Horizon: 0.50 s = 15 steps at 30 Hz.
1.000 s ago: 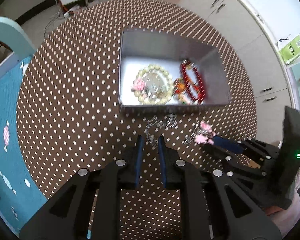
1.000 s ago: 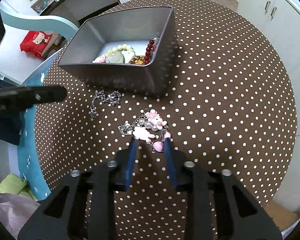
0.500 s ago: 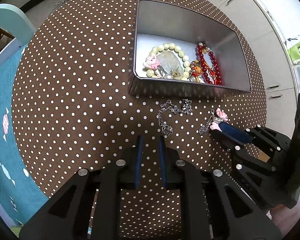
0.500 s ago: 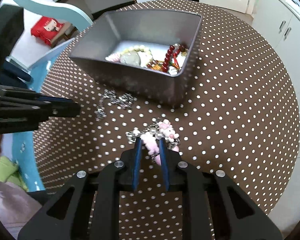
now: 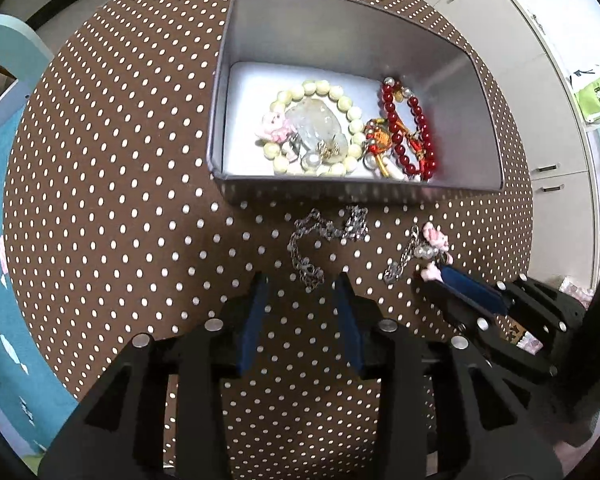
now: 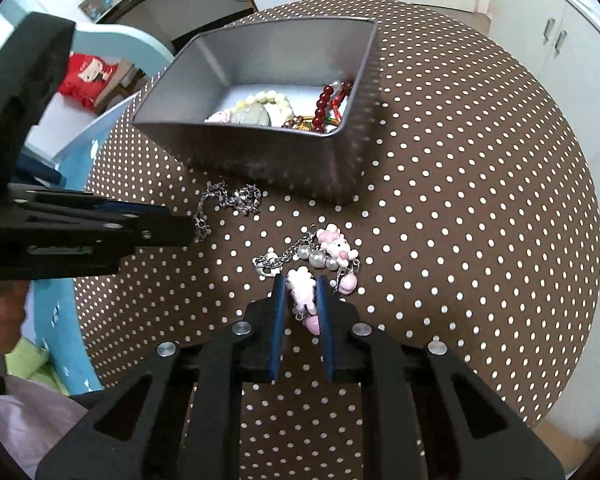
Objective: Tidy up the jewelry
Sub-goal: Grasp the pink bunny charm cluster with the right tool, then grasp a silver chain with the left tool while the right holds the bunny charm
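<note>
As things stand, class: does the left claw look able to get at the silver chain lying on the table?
Probably yes. The left claw is opening just short of the silver chain, with only bare polka-dot tablecloth between; the tin and right claw sit clear.

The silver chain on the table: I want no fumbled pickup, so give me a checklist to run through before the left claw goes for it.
1. Left claw jaws opening, nothing between them yet: ok.
2. Silver chain lies free on the tablecloth, apart from the tin: ok.
3. Chain's near end in line with the jaw gap: ok.
4. Right claw shut on the pink charm bracelet, clear of the chain: ok.
5. Room in the tin beside the bead bracelets: ok.
6. Chain snagged or knotted: cannot tell.
</note>
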Available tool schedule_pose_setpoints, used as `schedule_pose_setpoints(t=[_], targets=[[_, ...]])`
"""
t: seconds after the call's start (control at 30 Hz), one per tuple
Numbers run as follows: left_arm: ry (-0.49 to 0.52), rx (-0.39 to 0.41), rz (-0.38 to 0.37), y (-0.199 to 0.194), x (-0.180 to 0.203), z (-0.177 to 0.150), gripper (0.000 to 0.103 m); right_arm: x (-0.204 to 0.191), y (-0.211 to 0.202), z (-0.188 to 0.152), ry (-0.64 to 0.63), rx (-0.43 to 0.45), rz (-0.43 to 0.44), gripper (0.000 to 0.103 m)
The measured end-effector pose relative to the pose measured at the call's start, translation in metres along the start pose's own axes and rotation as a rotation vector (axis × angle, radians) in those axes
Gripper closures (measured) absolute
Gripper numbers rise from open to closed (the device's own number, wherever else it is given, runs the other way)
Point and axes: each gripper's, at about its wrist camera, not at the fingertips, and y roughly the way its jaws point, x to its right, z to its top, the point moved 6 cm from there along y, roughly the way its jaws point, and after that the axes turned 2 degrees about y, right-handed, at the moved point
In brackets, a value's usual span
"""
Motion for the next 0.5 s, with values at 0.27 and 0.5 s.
schedule_pose_setpoints(t=[0.27, 0.5], targets=[[0.037, 0.025, 0.028, 0.012, 0.018, 0.045, 0.058, 0.016, -0.023, 0.005, 0.074, 0.048, 0.016, 0.089], [0.096, 0.040, 0.104, 0.027, 0.027, 0.067, 0.088, 0.032, -0.031, 0.004, 0.121, 0.059, 0.010, 0.089]])
